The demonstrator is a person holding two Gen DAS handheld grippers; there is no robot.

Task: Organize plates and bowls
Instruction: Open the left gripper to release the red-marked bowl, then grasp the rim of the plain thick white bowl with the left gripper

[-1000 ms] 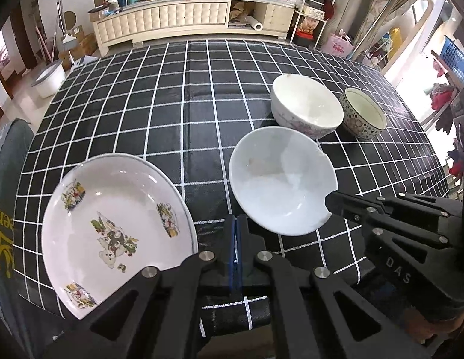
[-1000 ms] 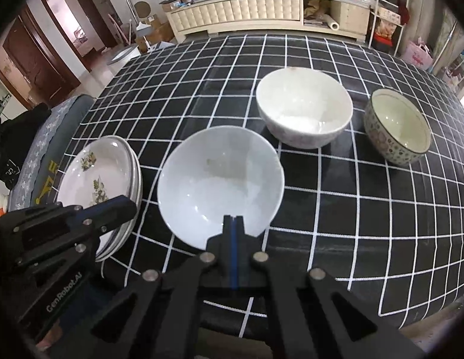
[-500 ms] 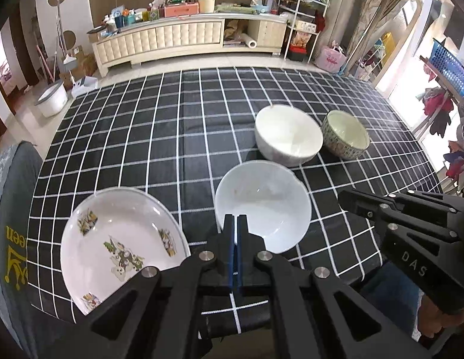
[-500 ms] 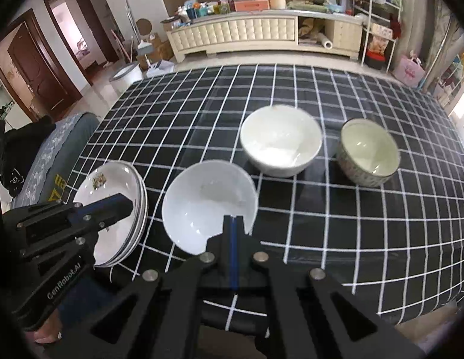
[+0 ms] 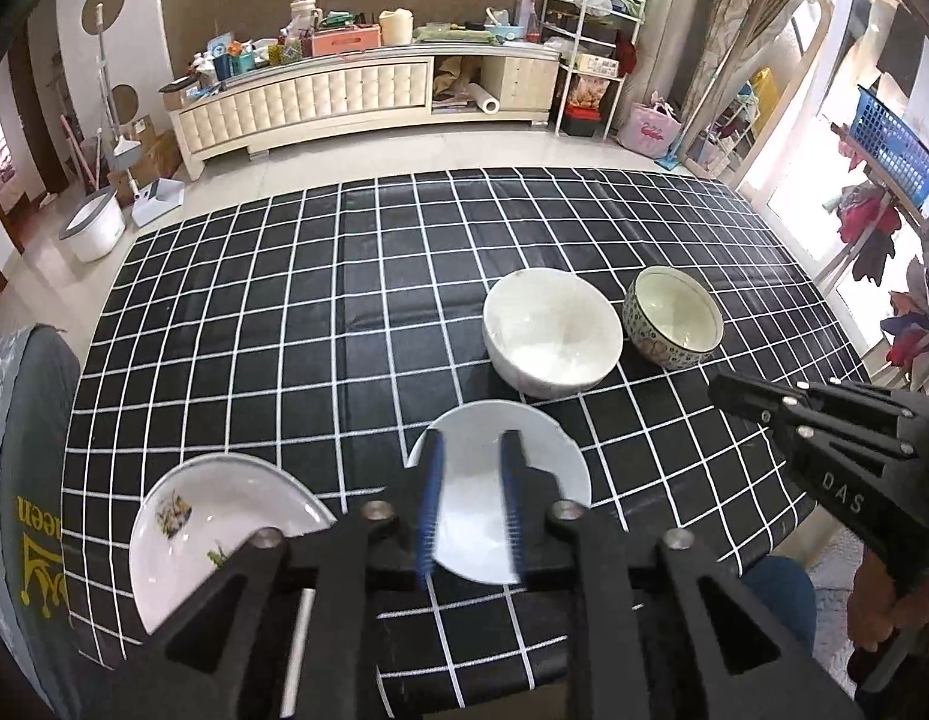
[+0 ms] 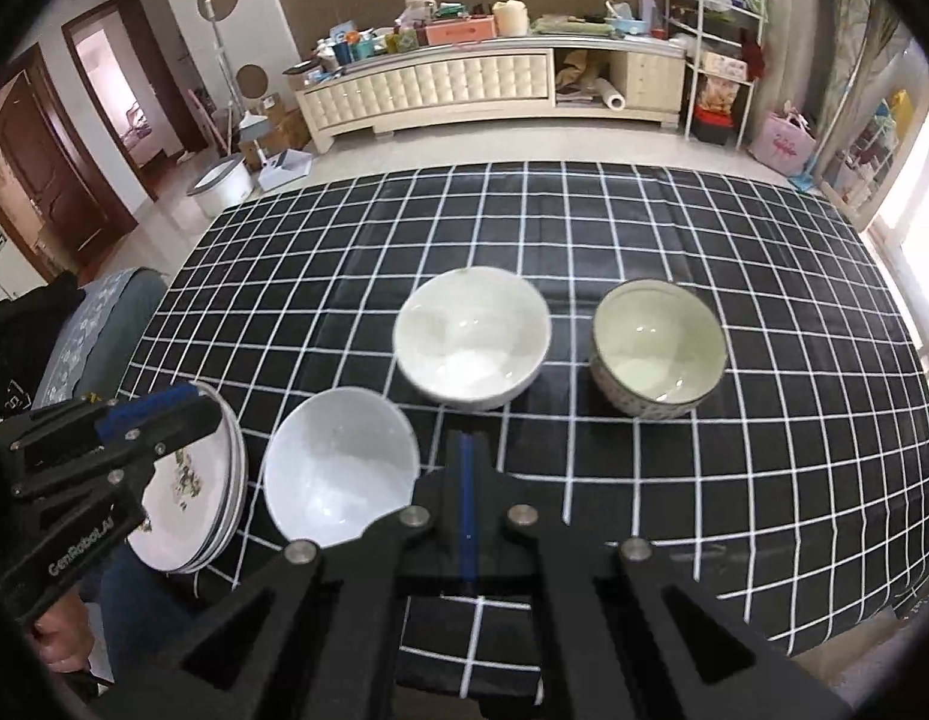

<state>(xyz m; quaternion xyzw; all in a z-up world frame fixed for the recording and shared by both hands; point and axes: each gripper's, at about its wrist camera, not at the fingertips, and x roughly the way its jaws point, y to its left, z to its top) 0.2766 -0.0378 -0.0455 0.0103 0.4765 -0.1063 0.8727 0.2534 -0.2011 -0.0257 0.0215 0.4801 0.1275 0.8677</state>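
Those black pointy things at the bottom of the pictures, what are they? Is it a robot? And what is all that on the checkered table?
No robot: a person holds a two-finger grabber in each hand, and each grabber carries a camera that looks along its fingers. One picture comes from the left gripper, whose blue-padded fingers stand apart and hold nothing. The other comes from the right gripper, whose fingers are pressed together, also holding nothing. Each camera also sees the other grabber at its side. On the black checkered tablecloth lie a stack of flowered plates, a plain white bowl with a chipped rim, a bigger white bowl, and a patterned bowl.
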